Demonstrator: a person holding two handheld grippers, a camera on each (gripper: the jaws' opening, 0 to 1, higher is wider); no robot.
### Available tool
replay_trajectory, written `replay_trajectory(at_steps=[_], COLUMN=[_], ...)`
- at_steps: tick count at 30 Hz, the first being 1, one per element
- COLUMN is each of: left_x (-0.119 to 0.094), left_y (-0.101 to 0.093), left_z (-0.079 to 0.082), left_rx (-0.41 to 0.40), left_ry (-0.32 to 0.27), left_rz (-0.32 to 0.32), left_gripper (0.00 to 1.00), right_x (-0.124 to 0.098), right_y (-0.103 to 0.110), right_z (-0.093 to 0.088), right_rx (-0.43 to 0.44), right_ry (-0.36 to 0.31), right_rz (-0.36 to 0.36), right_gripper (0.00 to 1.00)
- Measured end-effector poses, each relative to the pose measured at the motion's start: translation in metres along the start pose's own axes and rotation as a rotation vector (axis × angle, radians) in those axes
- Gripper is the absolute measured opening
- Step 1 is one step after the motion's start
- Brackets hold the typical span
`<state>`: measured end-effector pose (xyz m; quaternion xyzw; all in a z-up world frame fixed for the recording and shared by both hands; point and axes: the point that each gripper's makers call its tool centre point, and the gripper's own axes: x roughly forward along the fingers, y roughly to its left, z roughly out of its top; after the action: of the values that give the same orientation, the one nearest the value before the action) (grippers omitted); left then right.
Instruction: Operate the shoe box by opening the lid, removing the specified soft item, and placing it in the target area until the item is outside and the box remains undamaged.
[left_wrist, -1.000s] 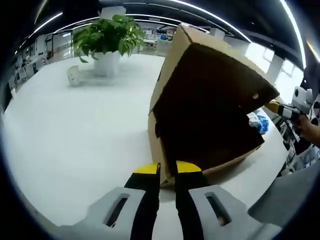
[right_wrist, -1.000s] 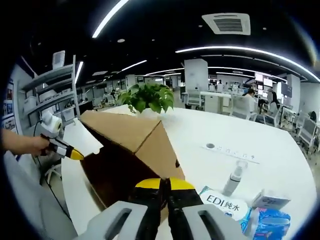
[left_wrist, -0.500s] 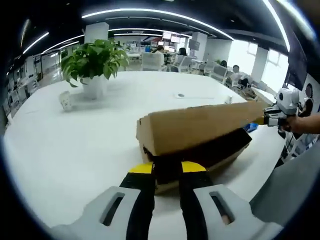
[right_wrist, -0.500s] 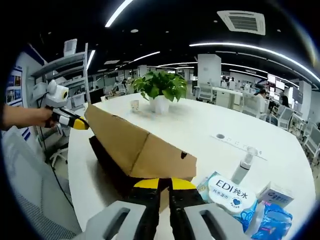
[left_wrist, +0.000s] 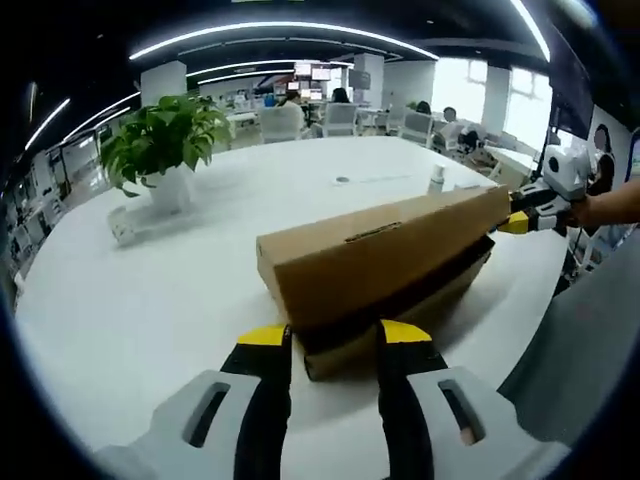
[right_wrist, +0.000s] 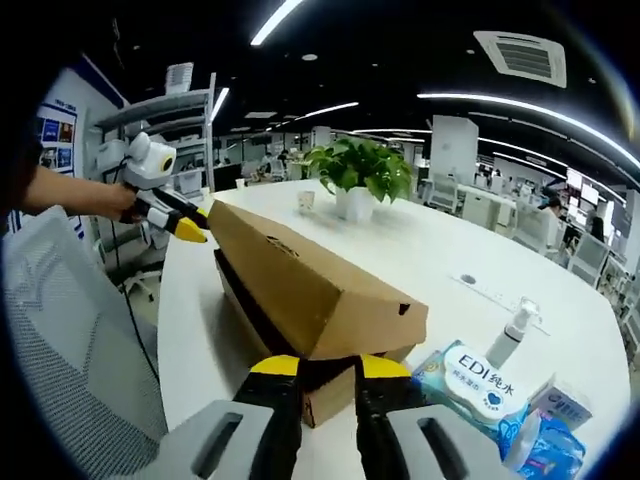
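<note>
Left gripper view, box: the cardboard shoe box (left_wrist: 385, 265) lies lengthwise on the white table (left_wrist: 150, 300), running from 6 o'clock out to 2 o'clock, lid nearly down over the base.
Left gripper view, own tongs: the left gripper (left_wrist: 335, 338) has its yellow-tipped jaws apart, straddling the near end of the box; whether they press on it I cannot tell.
Left gripper view, far end: the right gripper (left_wrist: 522, 218) meets the lid's far corner at 2 o'clock.
Right gripper view, box: it stretches from 6 o'clock to 10 o'clock, with a dark gap under the lid.
Right gripper view, own tongs: jaws parted at the box's near end, grip uncertain.
Right gripper view, surroundings: a wet-wipes pack (right_wrist: 480, 385) sits at 4 o'clock, a potted plant (right_wrist: 362, 180) at 12.
Handling: the box is probably light, thin cardboard, stiff yet easily creased; take the lid by its end edges, gently.
Soft item: presumably inside, hidden.
</note>
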<state>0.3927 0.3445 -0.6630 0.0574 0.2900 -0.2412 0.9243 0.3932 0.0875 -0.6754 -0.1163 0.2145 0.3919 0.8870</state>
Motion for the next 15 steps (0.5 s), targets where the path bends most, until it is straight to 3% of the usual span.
replay_trajectory(at_steps=[6, 15], left_x=[0.002, 0.008], left_y=[-0.001, -0.004], left_z=[-0.008, -0.026], left_rx=[0.009, 0.041], left_ry=[0.03, 0.084], left_rz=[0.003, 0.007], left_gripper=[0.34, 0.35], right_x=[0.002, 0.008], right_y=[0.006, 0.013], right_z=[-0.007, -0.023], right_rx=[0.012, 0.004], right_ry=[0.03, 0.064], right_rz=[0.012, 0.016], right_gripper=[0.24, 0.24])
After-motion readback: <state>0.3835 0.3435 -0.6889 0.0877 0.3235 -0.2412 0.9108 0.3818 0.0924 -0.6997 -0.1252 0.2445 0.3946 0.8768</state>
